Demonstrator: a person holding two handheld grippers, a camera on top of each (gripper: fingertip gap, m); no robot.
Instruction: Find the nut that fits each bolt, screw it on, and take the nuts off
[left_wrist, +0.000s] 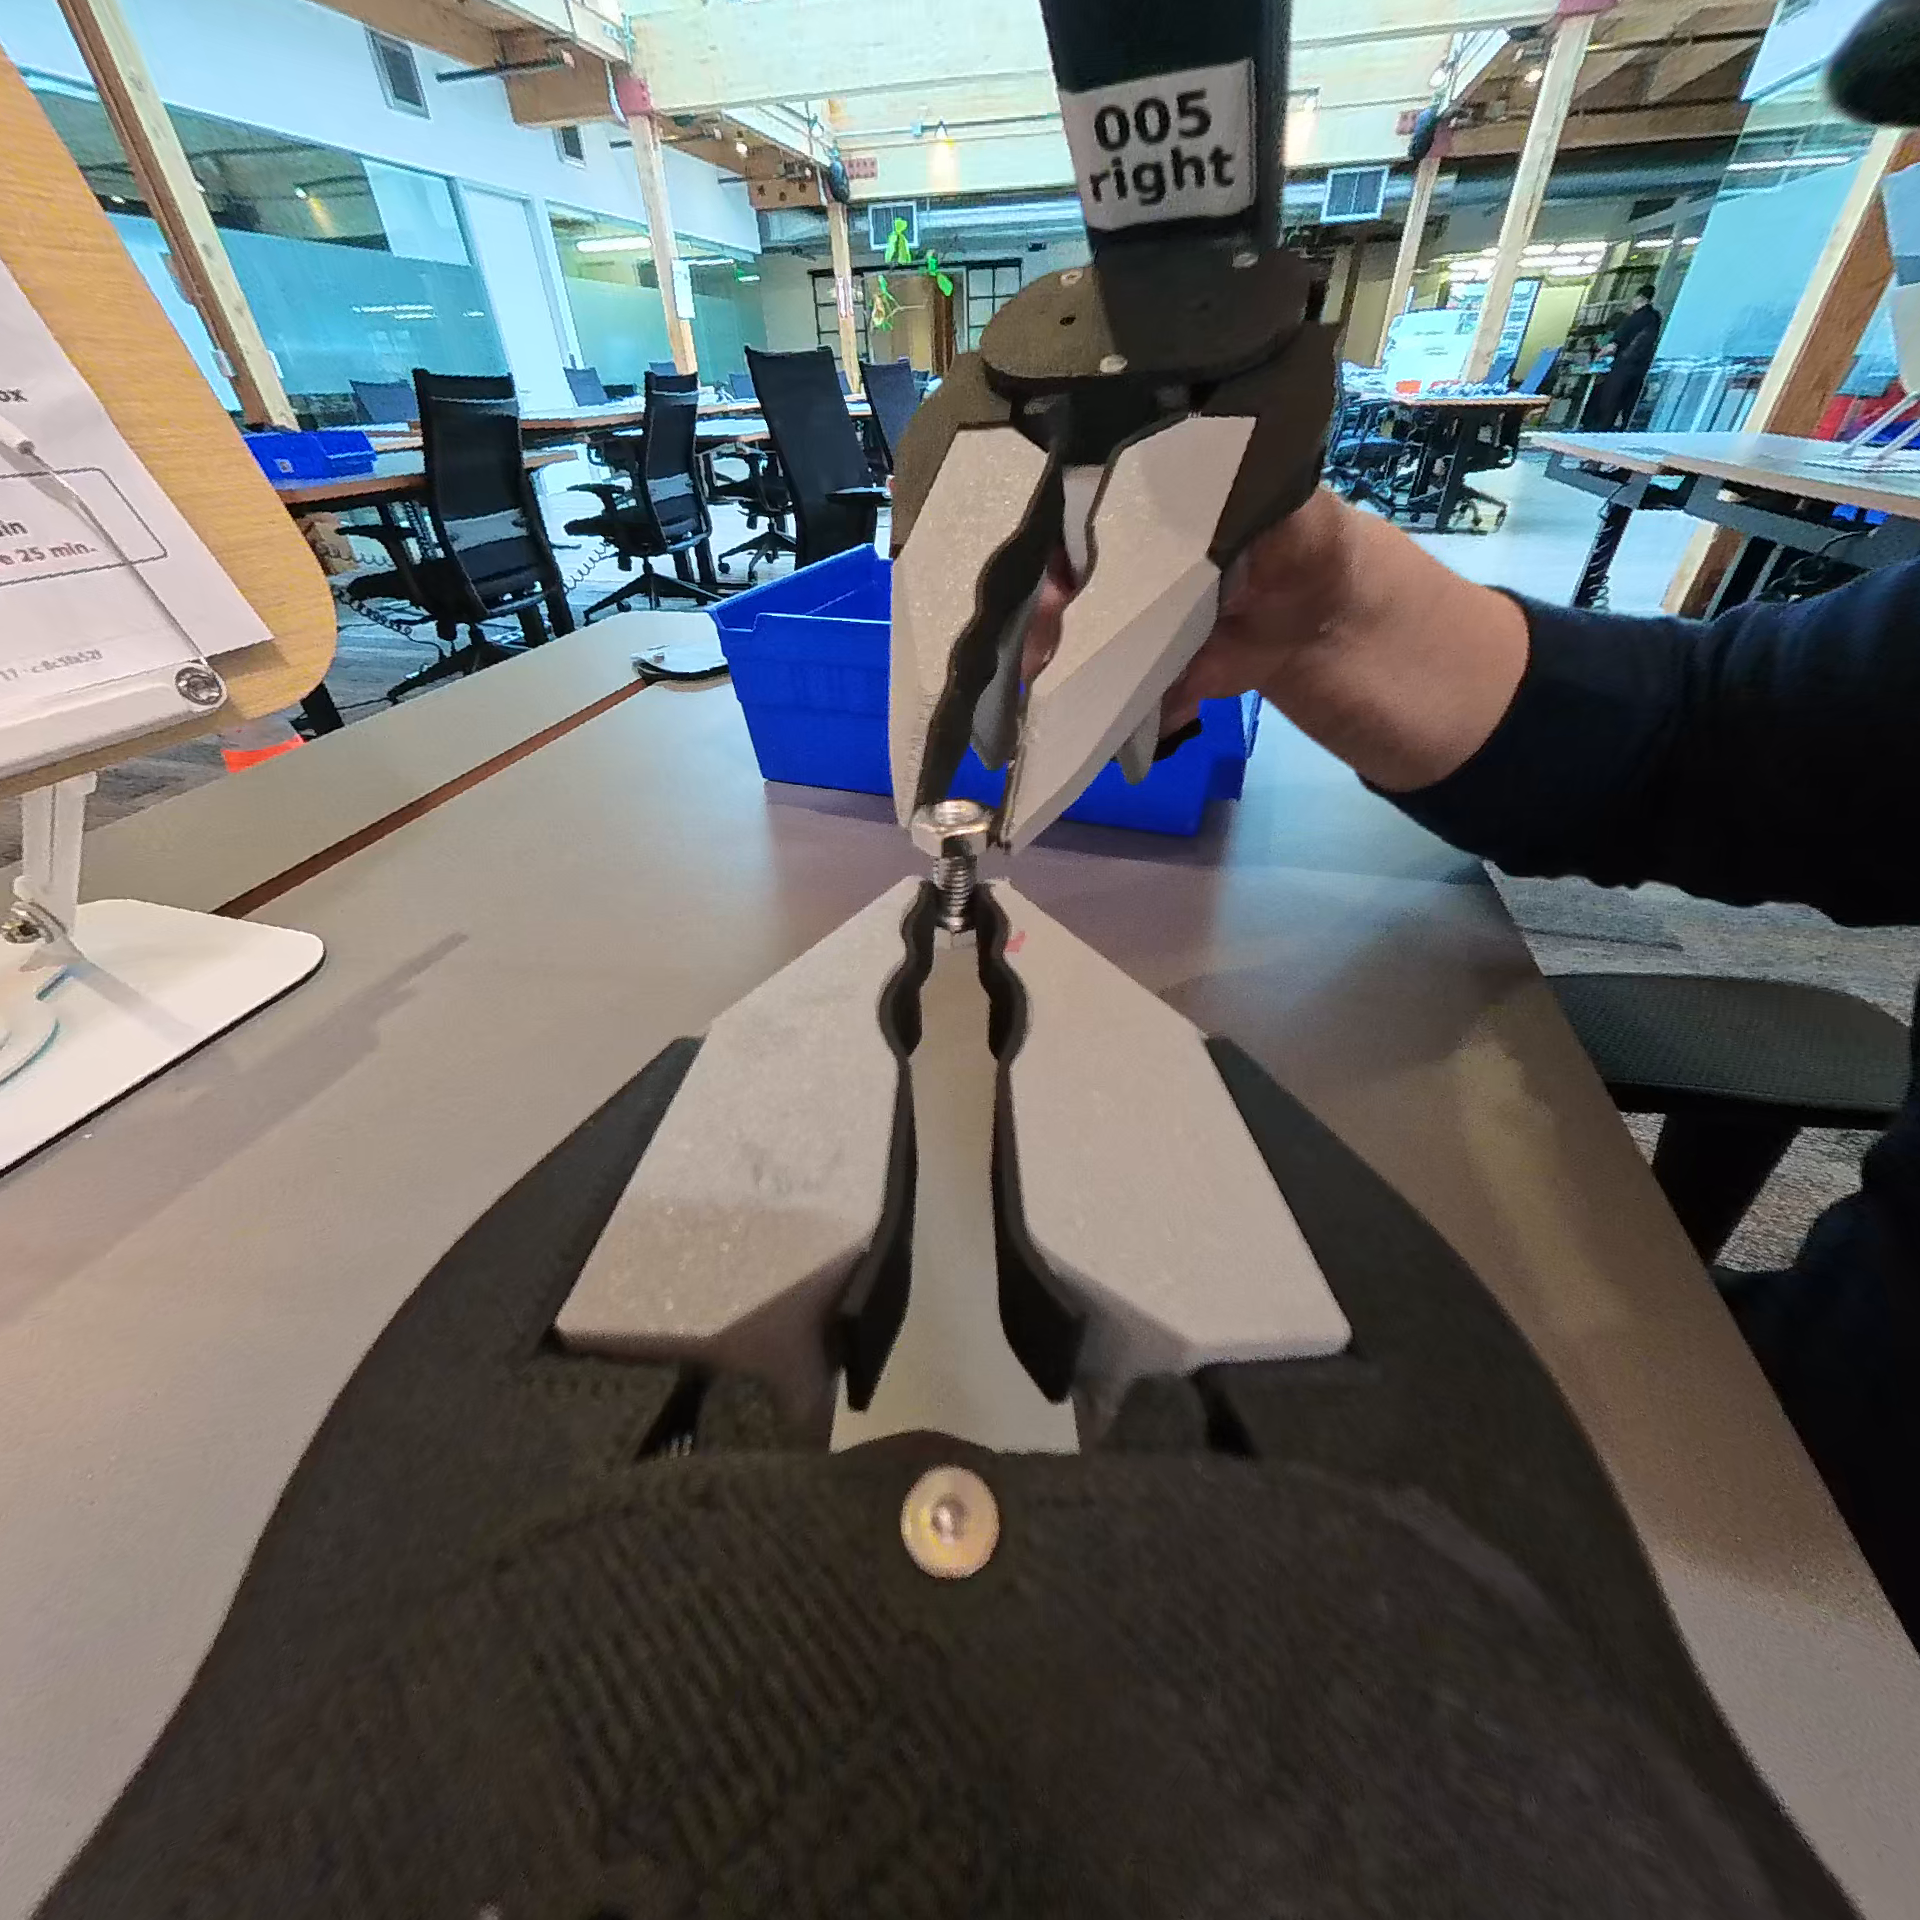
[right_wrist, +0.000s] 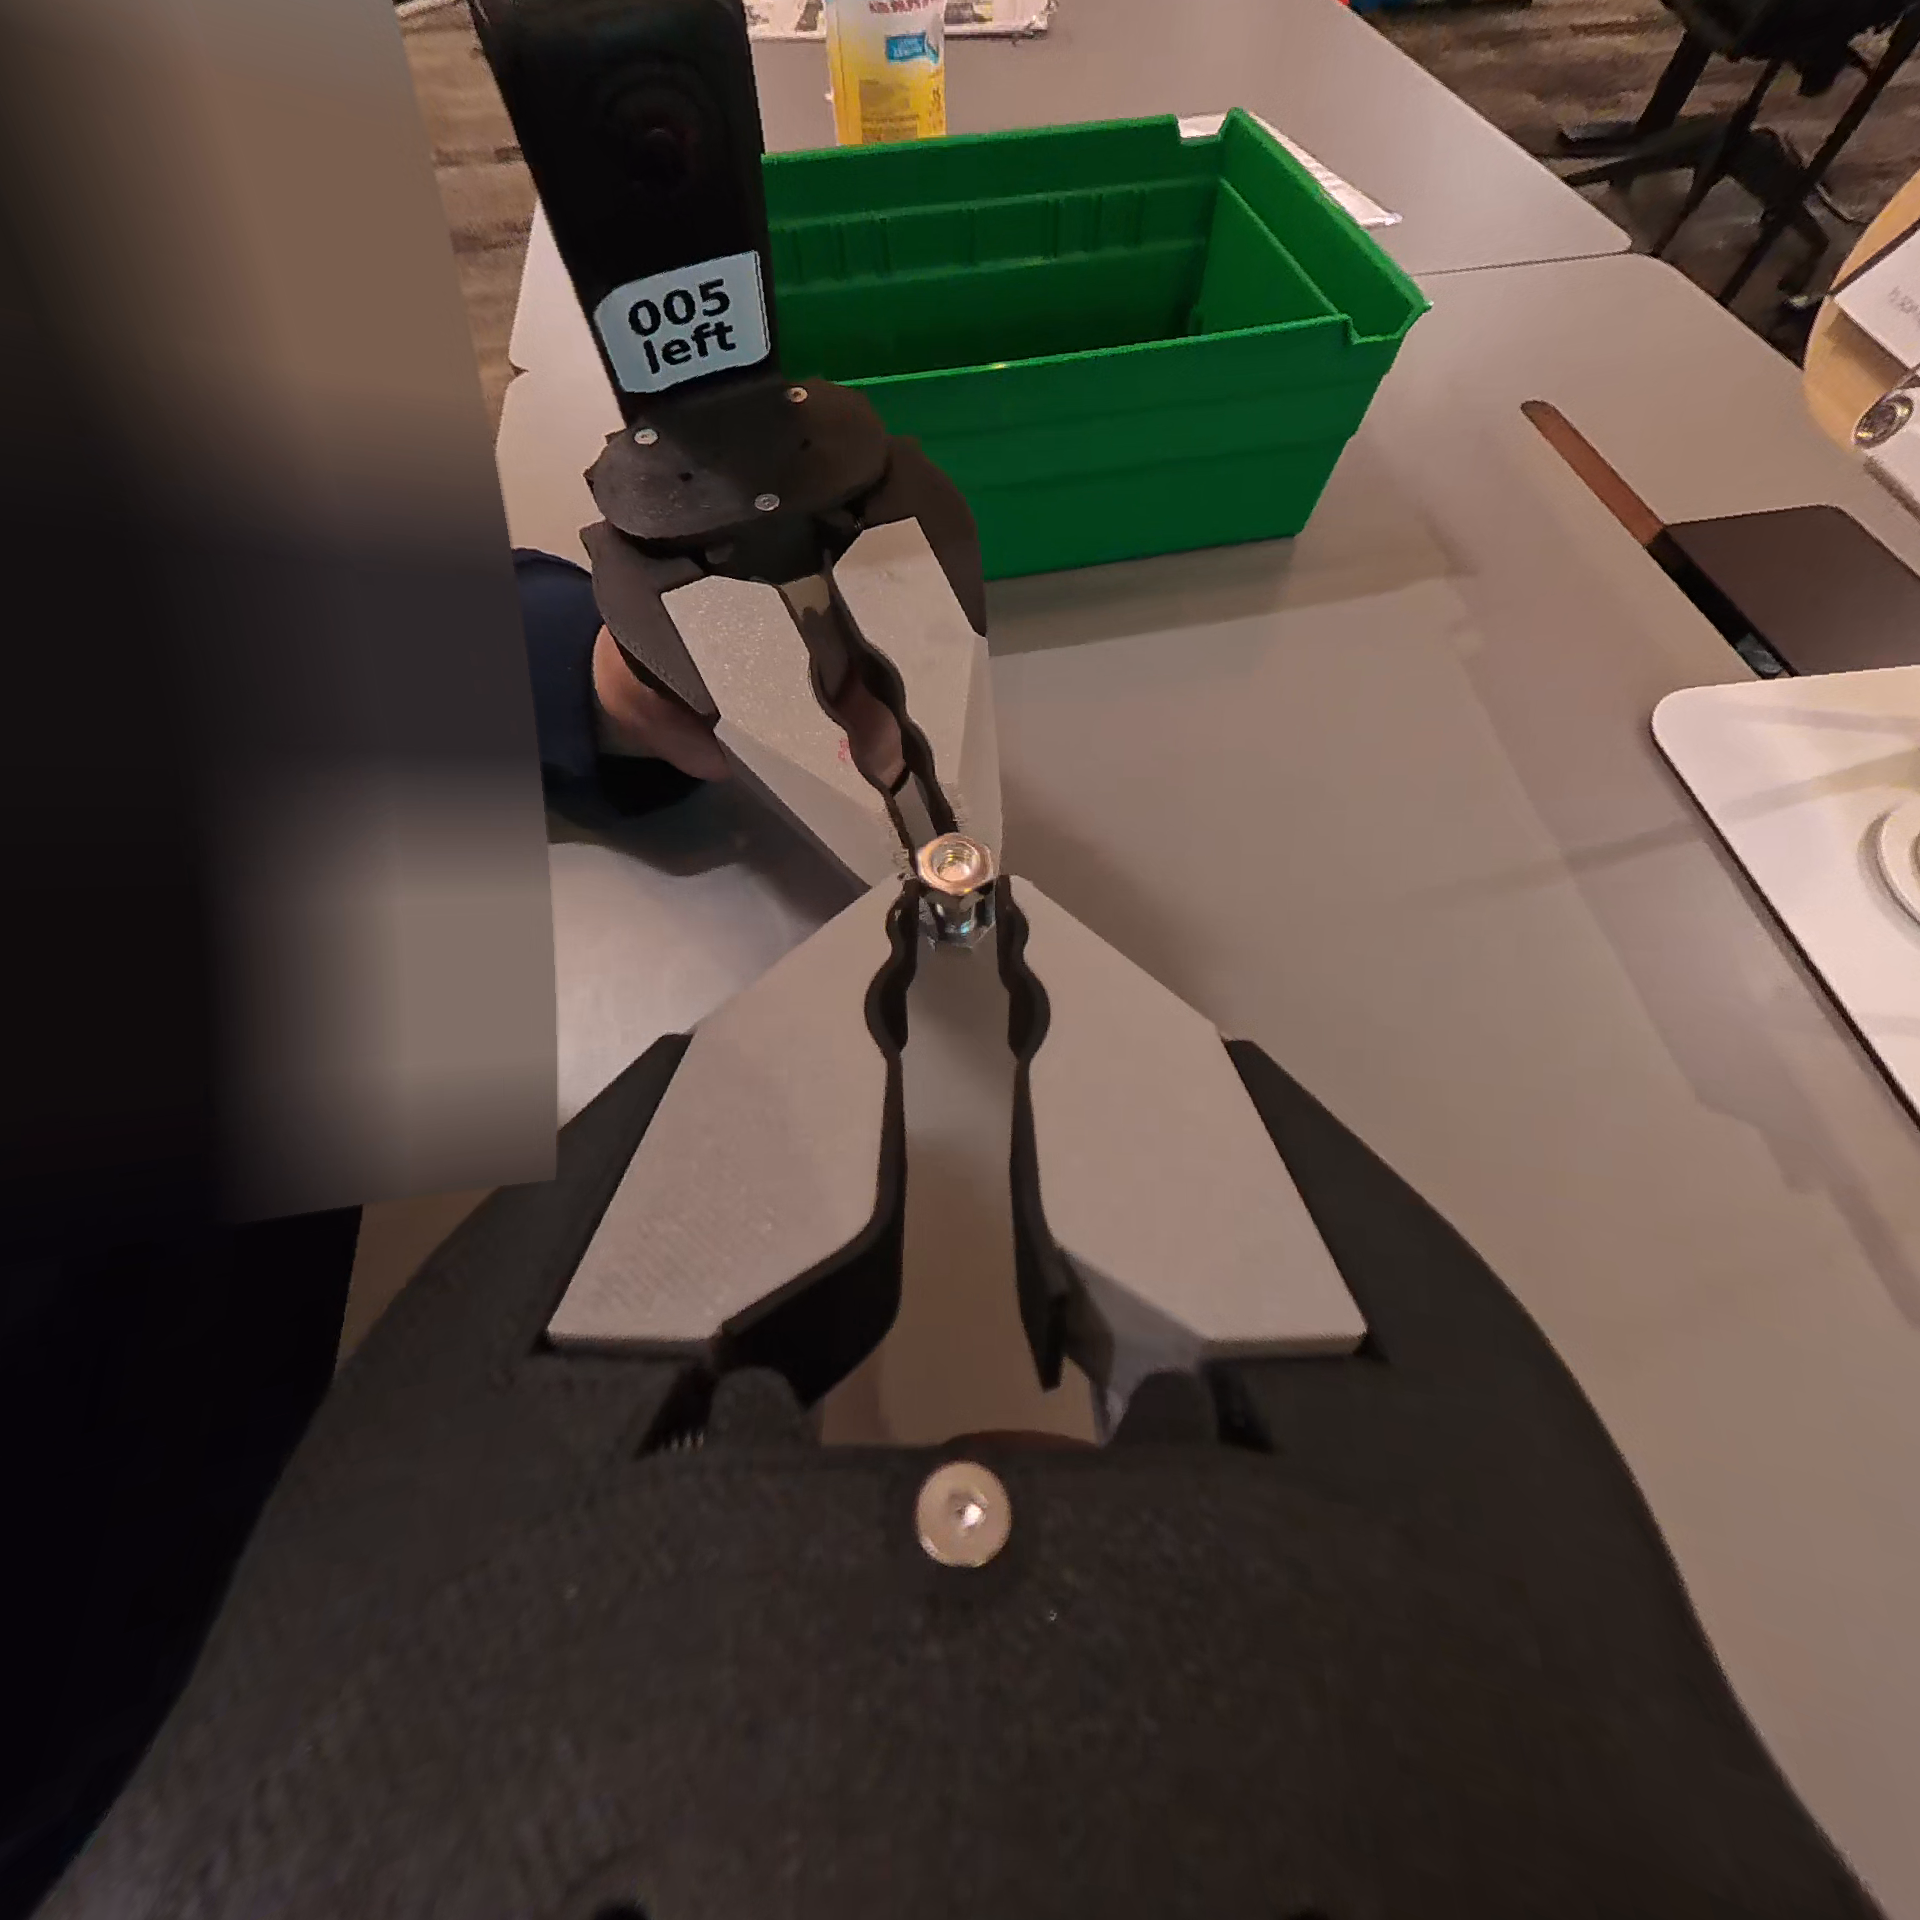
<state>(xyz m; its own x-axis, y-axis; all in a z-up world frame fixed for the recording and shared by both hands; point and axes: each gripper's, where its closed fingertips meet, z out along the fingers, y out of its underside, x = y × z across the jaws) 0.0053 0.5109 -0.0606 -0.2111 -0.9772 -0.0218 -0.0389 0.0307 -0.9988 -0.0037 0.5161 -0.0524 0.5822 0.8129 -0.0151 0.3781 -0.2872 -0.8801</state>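
Observation:
A silver bolt (left_wrist: 952, 891) stands upright above the grey table (left_wrist: 520, 935), with a silver hex nut (left_wrist: 950, 826) on its upper end. My left gripper (left_wrist: 954, 902) is shut on the bolt's lower threads. My right gripper (left_wrist: 956, 831) comes down from above and is shut on the nut. In the right wrist view the nut (right_wrist: 953, 862) shows end-on with its hole, between my right gripper's (right_wrist: 953, 891) tips. The bolt (right_wrist: 951, 920) shows just below it. The left gripper (right_wrist: 938, 826) reaches in from the upper left.
A blue bin (left_wrist: 821, 686) stands behind the right gripper. A green bin (right_wrist: 1091, 416) stands behind the left gripper, with a yellow bottle (right_wrist: 883, 73) beyond it. A paper stand with a white base (left_wrist: 156, 997) is at the left. A person's hand (left_wrist: 1351, 623) holds the right gripper. My left and right fingertips are right by each other.

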